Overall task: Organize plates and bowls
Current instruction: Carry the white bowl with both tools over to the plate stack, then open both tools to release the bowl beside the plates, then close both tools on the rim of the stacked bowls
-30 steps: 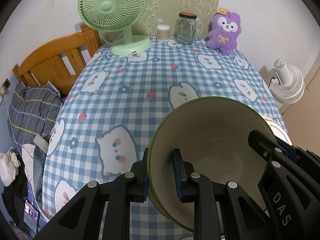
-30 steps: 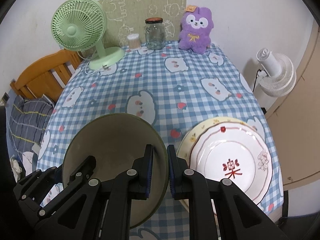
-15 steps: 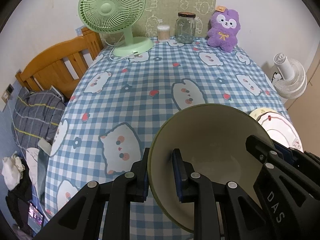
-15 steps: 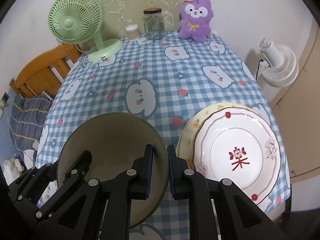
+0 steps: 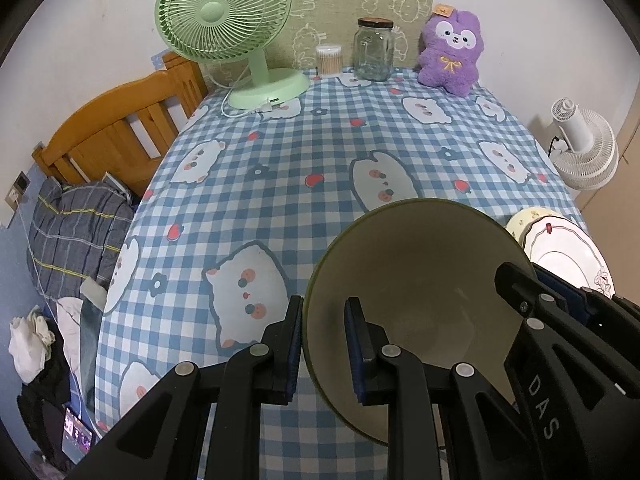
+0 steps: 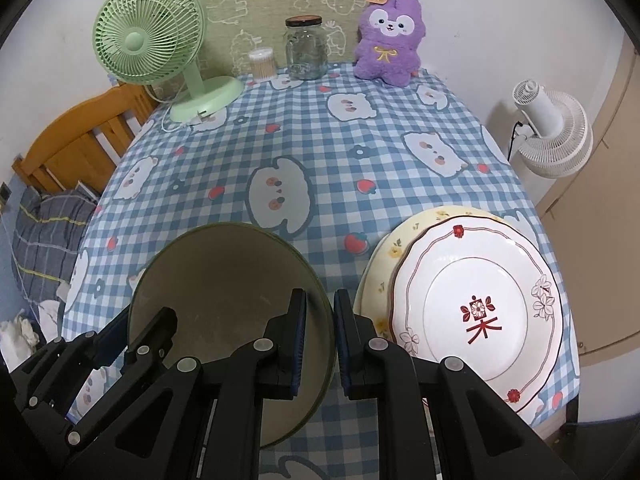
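Claws first: we have the left claw (image 5: 322, 346) clamped on the near-left rim of the green bowl (image 5: 416, 280), one pad outside the wall and one inside, and the right claw (image 6: 320, 336) clamped the same way on the bowl's opposite rim. So the bowl hangs between our two claws, tilted a little toward us, its cream inside empty as far as we can see; whether its base touches the desk (image 5: 320, 152) below we cannot tell, since the claws hide it.

Just to the right of the right claw lie the two plates, already stacked: the white plate with the red mark (image 6: 480, 312) sits on top of the pale yellow flowered plate (image 6: 394, 248), whose edge shows along the far left side. We judge that part of the tidying done.

What is left, as we read it, is the bowl: it is gripped but not yet put in a final place, and we see no other bowl to nest it with. A likely spot is beside or on the plate stack.

Farther ahead of both claws, well apart from the dishes, stand the green fan (image 5: 232, 28), a cotton swab tub (image 5: 329, 60), a glass jar (image 5: 374, 50) and a purple plush toy (image 5: 452, 56) along the wall.
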`<move>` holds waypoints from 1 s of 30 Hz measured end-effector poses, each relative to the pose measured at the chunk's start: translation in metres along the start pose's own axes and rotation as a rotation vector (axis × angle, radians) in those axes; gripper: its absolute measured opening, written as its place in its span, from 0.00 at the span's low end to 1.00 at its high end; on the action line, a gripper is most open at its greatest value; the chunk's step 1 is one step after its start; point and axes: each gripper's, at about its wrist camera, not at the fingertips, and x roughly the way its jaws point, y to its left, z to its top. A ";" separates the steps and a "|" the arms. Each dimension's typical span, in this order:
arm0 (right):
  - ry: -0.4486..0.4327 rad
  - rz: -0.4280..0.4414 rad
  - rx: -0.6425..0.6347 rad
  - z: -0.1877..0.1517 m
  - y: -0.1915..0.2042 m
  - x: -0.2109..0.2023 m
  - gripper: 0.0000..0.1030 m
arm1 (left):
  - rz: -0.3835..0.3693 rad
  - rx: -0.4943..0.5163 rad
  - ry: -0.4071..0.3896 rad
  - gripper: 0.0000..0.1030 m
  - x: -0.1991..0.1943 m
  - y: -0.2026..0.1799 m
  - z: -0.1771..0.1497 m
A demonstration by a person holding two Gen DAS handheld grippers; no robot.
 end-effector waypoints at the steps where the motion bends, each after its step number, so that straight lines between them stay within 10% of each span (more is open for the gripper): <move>1: 0.001 -0.004 -0.002 0.000 0.001 0.001 0.17 | 0.001 0.002 0.000 0.18 0.000 0.000 0.000; 11: 0.024 -0.007 -0.018 0.005 0.002 0.006 0.21 | -0.044 -0.006 0.007 0.33 0.003 0.000 0.002; 17: 0.030 -0.014 -0.007 0.007 -0.001 0.005 0.72 | -0.072 0.004 0.002 0.56 -0.003 0.001 0.002; 30: 0.026 -0.016 0.002 0.006 -0.010 -0.010 0.74 | -0.122 -0.001 -0.017 0.78 -0.014 0.008 0.001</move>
